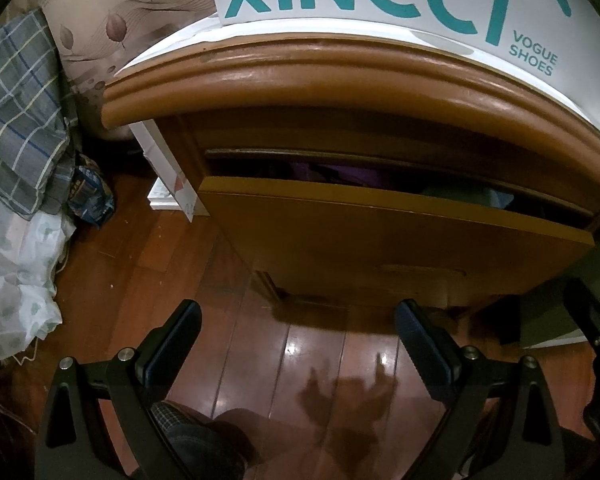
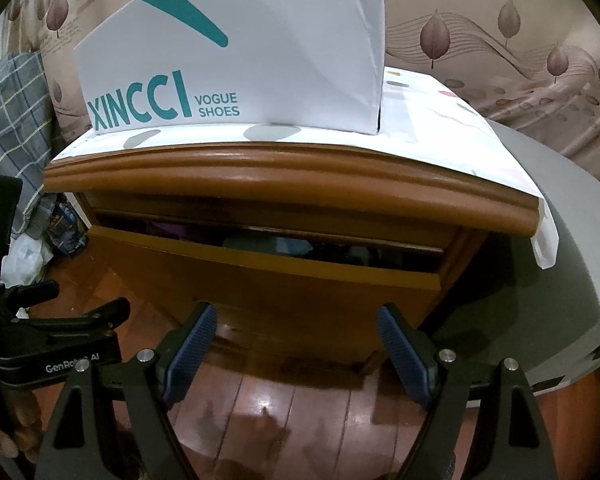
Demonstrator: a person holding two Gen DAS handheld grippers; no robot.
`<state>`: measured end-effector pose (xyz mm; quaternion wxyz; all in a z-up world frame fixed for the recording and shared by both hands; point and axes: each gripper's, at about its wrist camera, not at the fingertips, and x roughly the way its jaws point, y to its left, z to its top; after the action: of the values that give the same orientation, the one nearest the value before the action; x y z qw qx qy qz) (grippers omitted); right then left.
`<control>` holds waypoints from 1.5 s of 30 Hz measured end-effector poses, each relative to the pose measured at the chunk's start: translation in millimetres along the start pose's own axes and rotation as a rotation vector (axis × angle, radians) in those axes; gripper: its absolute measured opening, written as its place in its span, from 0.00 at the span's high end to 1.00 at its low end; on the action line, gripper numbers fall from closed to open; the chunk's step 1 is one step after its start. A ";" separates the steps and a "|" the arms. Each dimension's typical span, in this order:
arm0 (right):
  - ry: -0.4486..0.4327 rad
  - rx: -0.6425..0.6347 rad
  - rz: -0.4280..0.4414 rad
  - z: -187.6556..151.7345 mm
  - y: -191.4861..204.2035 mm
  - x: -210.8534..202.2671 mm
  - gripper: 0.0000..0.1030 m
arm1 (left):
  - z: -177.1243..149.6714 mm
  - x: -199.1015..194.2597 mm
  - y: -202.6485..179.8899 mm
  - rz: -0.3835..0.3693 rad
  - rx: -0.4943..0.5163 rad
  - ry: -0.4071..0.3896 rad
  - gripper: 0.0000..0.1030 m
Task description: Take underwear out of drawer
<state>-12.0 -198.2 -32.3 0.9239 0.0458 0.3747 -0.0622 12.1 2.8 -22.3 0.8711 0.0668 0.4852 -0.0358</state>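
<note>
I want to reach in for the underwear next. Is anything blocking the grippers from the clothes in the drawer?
Yes. The drawer is open only a crack, so its front panel and the cabinet top cover the clothes. Both the left gripper and right gripper hang open, outside.

A home bedroom: wooden nightstand (image 2: 260, 184), leaf-patterned wallpaper (image 2: 500, 40), plaid bedding (image 1: 16, 120), shoe bag (image 2: 240, 60) on top.

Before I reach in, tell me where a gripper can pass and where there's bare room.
The drawer is only ajar: the slot under the nightstand top is narrow and packed with clothes. The bare wooden floor before the drawer front is free. The top is crowded by the shoe box; its paper-covered right end is bare.
</note>
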 end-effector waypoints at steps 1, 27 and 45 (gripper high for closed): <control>0.005 -0.004 -0.005 0.0 0.3 -0.2 0.18 | 0.6 0.2 0.3 -0.002 -0.001 0.003 0.07; 0.026 -0.009 -0.001 0.2 0.8 -2.3 0.18 | -2.8 3.5 -2.4 -0.008 -0.006 0.012 0.07; -0.006 0.043 -0.003 1.2 -15.6 -10.9 0.18 | -0.6 11.6 33.6 -0.358 -0.370 0.067 0.06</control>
<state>-21.3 -212.9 -24.3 0.9238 0.0648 0.3705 -0.0716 22.0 36.1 -29.8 0.8317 -0.1796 0.5162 -0.0978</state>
